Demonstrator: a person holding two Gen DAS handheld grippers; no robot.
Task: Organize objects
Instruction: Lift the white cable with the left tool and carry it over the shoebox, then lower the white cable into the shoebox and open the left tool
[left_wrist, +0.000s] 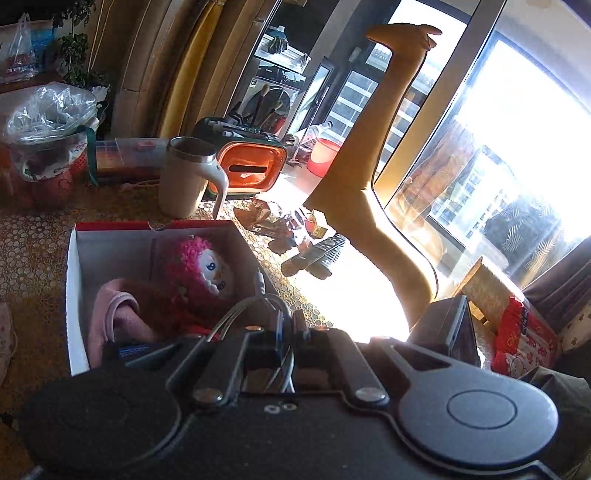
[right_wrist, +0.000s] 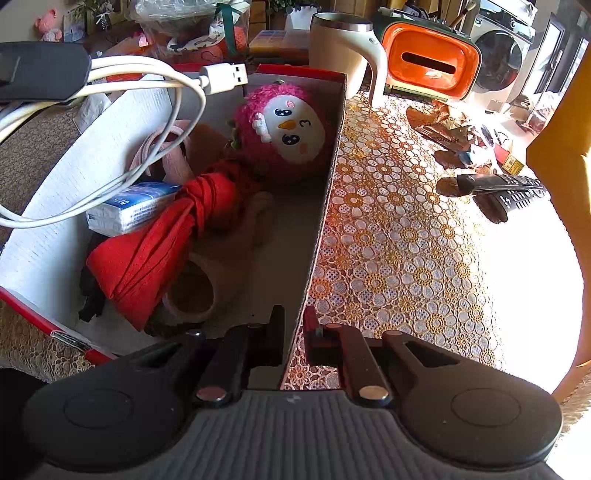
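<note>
White cable (right_wrist: 155, 79), looped and ending in a USB plug, is hanging clenched between the jaws of the left gripper (left_wrist: 289, 325), whose dark fingers are seen at the upper left of the right wrist view, above the open box (right_wrist: 332, 155). Just beyond those jaws the box is holding a pink plush toy (right_wrist: 288, 129) with a white face, a knotted red cloth (right_wrist: 162, 243), a blue-and-white tissue pack (right_wrist: 129, 206), a pink fabric piece (left_wrist: 110, 314) and a roll of tape (right_wrist: 192, 291). Clamping the near wall of the box, the right gripper (right_wrist: 293, 332) is sitting with one finger inside the box and the other outside, the cardboard edge pinched between them. Ahead of the right jaws and to their right, two black remote controls (right_wrist: 506, 188) are lying on the floral lace tablecloth (right_wrist: 399, 258), apart from the box. Farther off, behind the box, a cream mug (right_wrist: 340, 48) with a steel rim is standing beside an orange tissue holder (right_wrist: 428, 62)
</note>
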